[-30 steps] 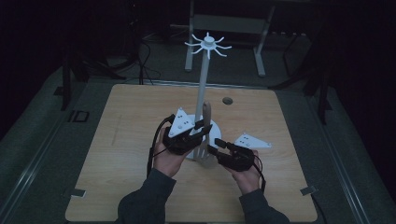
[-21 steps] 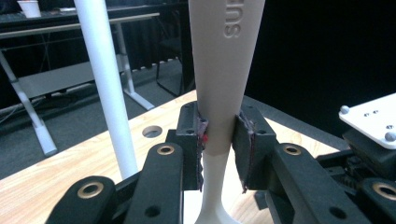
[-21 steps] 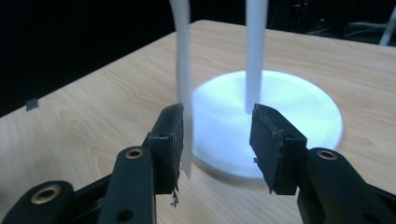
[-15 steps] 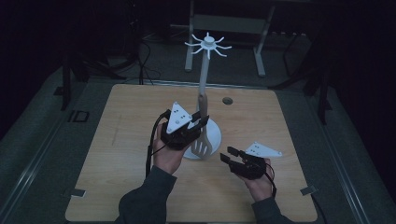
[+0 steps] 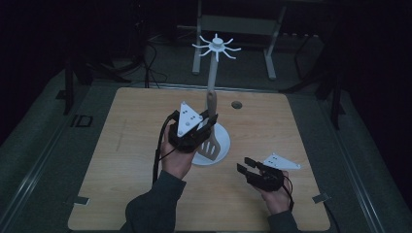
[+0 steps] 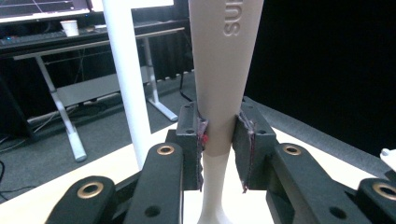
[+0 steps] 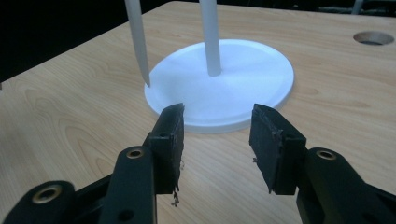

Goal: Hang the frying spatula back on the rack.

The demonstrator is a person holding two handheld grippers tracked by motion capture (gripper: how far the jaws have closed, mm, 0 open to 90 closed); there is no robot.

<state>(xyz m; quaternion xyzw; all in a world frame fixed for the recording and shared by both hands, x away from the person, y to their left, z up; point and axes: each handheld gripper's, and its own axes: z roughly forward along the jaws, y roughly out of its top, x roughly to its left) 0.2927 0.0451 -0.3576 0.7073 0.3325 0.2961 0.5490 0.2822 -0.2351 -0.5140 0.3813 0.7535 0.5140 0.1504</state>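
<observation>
Beige spatula point(image 5: 211, 127) stands upright over the white stand's base point(image 5: 223, 137), its handle clamped in the left gripper point(image 6: 219, 140) jaws; the right gripper point(image 7: 215, 140), jaws wide and empty, hovers above the tabletop point(image 5: 121, 145) nearby

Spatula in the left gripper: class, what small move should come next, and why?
Probably lift it toward the hooks. The left gripper is shut on the spatula handle, its slotted blade low over the stand's base, beside the pole. The right gripper is open, apart.
</observation>
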